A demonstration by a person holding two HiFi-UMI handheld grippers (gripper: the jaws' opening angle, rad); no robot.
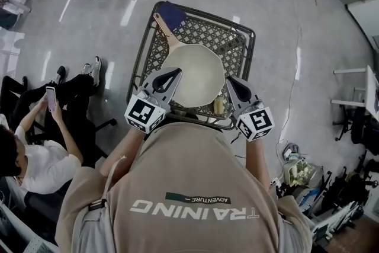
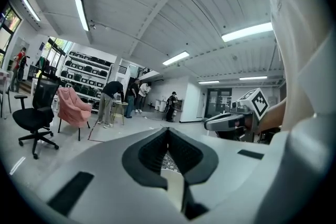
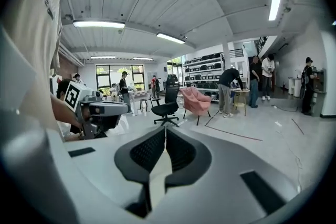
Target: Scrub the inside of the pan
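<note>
Found both sets of jaws pressed together on nothing: left gripper (image 1: 173,74) and right gripper (image 1: 230,81) at the near rim of the pan (image 1: 192,75), centred on the wire rack (image 1: 237,38). Judged no scrubber in hand, so risked dragging bare tips over the pale inside, or shoving the unsteadied pan along the mesh. Noted a small yellowish item (image 1: 219,105) just beside the right gripper, easily knocked. Farther off, spotted a blue thing (image 1: 172,13), perhaps a pad, at the far end of the wooden handle (image 1: 166,32), reachable only past the pan.

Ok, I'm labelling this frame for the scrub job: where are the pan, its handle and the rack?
pan (image 1: 192,77), head view, bare cream inside.
handle (image 1: 166,31), head view, middle of the shaft.
rack (image 1: 207,29), head view, bare mesh behind the pan.
</note>
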